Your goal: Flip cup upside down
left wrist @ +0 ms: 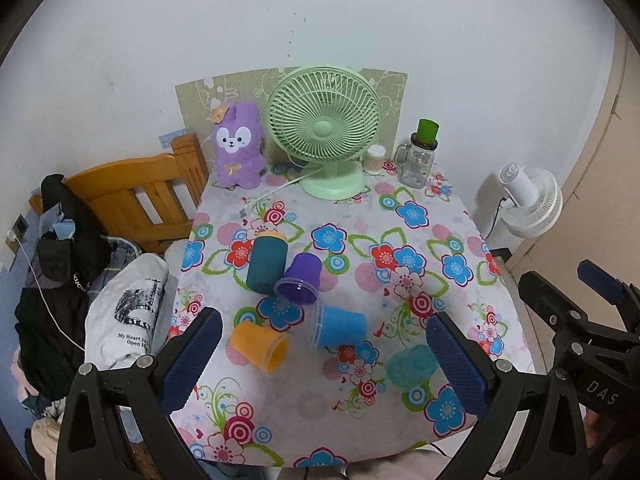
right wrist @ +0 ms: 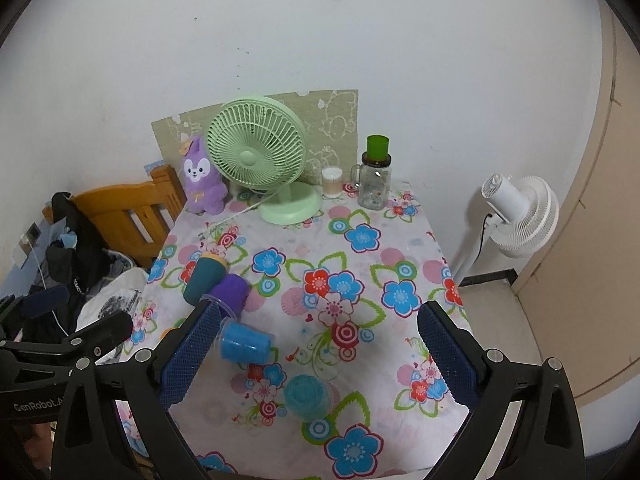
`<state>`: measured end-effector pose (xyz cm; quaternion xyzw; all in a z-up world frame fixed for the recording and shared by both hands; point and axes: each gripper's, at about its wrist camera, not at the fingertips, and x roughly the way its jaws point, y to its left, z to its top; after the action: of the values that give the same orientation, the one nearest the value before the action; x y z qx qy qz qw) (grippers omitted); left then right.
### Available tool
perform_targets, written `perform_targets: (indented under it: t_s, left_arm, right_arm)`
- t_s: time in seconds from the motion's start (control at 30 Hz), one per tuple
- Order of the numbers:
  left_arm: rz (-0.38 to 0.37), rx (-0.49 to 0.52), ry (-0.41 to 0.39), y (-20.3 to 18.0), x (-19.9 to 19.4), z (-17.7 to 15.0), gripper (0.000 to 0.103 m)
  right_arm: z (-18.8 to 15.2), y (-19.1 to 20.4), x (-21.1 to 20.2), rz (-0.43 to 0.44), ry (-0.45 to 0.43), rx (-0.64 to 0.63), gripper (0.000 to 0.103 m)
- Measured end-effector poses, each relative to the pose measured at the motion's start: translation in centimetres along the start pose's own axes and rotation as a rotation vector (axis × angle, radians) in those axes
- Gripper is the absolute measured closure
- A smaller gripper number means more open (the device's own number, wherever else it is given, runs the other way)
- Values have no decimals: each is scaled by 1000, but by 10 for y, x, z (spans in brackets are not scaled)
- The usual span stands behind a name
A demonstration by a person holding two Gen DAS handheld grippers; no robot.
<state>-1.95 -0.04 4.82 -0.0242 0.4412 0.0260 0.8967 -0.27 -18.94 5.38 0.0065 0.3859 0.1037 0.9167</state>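
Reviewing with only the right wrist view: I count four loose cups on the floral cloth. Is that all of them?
Observer: No, there is a fifth. An orange cup lies on its side left of the blue cup. In your view a finger of the right gripper hides it.
Operator: Which way does its mouth point?
Observer: In the left wrist view its open rim faces the near edge of the table and somewhat to the right.
Operator: Is the left gripper holding anything?
Observer: No. The left gripper is open and empty, with its fingers spread wide above the cups.
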Motion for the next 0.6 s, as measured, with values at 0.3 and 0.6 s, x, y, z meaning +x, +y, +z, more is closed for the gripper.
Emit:
perform_targets:
  t_s: [0.3,0.6]
  left_arm:
    - [-2,2,4,-3,1,-3,0]
    - [1,4,6,-3,0,-4,0]
  right_arm:
    - [-3,1,-2,-13,1,1,3]
    - [-4,2,-3,-16,8,2,3]
